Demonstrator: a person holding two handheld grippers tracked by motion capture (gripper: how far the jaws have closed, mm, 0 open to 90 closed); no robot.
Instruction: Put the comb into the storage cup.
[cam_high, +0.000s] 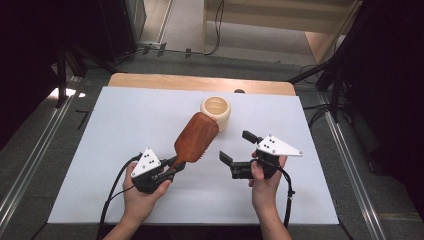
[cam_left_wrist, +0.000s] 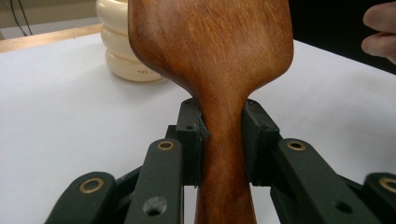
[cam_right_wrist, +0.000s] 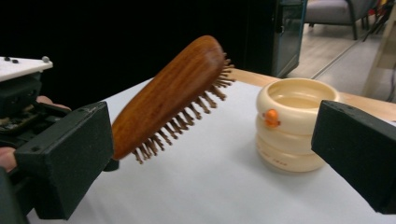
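Observation:
A brown wooden hairbrush (cam_high: 195, 137) is held off the white table sheet (cam_high: 115, 125), tilted, with its bristles facing down. My left gripper (cam_high: 177, 165) is shut on the brush's handle; the left gripper view shows both pads pressing the narrow neck of the hairbrush (cam_left_wrist: 210, 56). My right gripper (cam_high: 237, 146) stands open just right of the brush, with nothing between its jaws. In the right gripper view the hairbrush (cam_right_wrist: 173, 93) hangs ahead between the wide-apart pads of my right gripper (cam_right_wrist: 212, 158). A cream ribbed cup (cam_high: 216, 111) stands upright behind the brush head.
The cream cup (cam_right_wrist: 289, 123) has an orange mark on its side and looks empty. The sheet covers a wooden table whose bare strip (cam_high: 200, 82) shows at the back. Dark stands and cables flank the table on both sides.

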